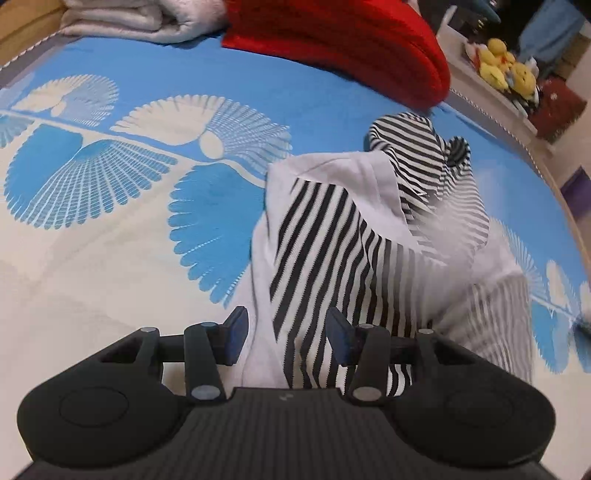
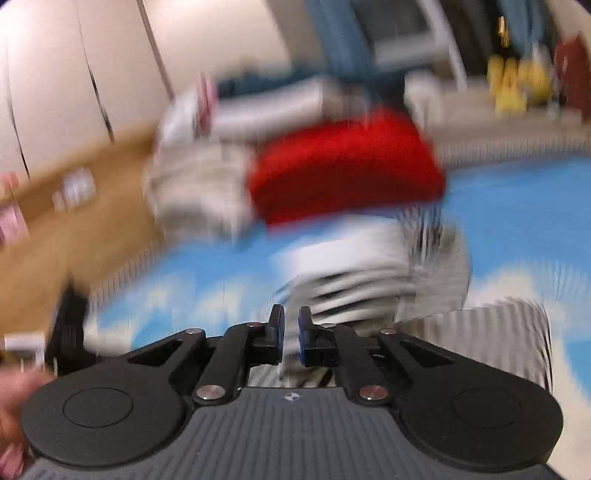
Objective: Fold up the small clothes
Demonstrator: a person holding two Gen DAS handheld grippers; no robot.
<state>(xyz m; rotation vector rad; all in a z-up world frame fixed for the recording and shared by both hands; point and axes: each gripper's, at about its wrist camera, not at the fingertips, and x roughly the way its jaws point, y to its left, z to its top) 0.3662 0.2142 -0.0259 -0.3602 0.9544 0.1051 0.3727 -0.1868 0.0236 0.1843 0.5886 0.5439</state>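
Nearest us, the left hand-held gripper stands released, its blue pads apart either side of the garment, not pressing it. We see soft black-and-white striped knit with plain white panels, crumpled in a heap on the bed, its long axis running away from us toward the red blanket. A folded grey towel lies beside that. Only the blurred right view shows the right hand-held gripper, nearly clenched; we cannot tell whether cloth sits between its pads. Smooth blue sheet carries white fan prints.
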